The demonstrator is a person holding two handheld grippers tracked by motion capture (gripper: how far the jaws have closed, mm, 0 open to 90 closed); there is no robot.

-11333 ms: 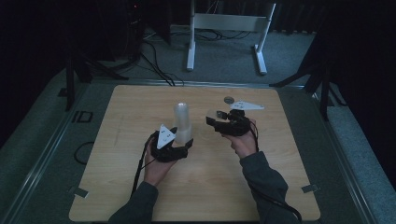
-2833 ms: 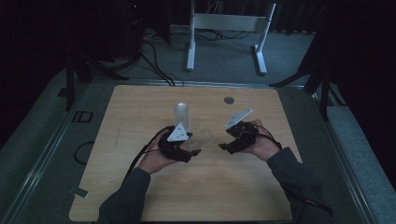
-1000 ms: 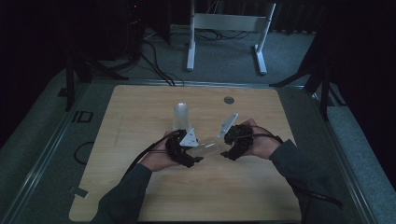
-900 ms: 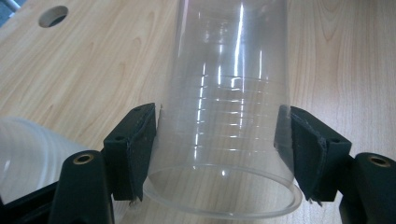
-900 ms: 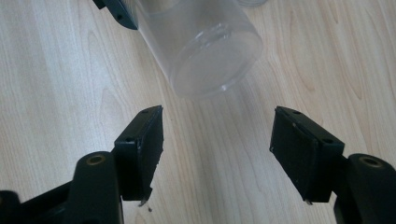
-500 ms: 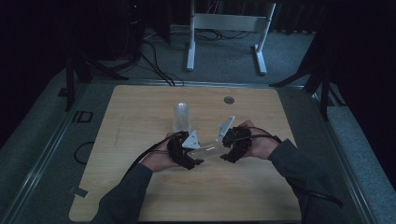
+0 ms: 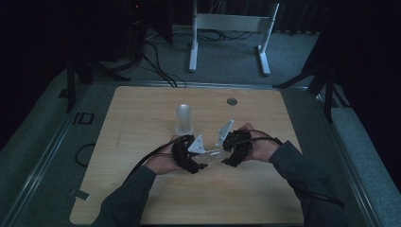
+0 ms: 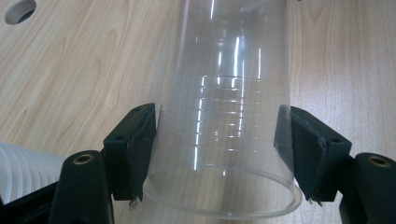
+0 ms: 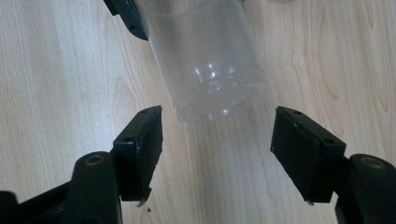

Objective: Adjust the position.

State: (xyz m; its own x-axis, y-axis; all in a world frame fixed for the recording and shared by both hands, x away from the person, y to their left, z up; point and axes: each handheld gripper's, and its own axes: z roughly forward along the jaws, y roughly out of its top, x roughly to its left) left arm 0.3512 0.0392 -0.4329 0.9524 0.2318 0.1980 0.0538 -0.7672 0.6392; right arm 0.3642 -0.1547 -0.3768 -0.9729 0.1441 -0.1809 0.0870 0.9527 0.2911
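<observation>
We work at a pale wooden surface (image 7: 142, 198) in a dark room, a white frame (image 7: 227, 28) on the floor at 12 o'clock. Since eleven seconds ago both hands have dropped toward 6 o'clock, leaving the cup stack (image 7: 183, 119) standing behind. The left gripper (image 8: 219, 154) has its jaws clamped on a clear cup (image 8: 229, 116) near its rim. The right gripper (image 9: 217, 140) has just widened its jaws; they stand apart, clear of the cup's base, a gap the high view blurs.
</observation>
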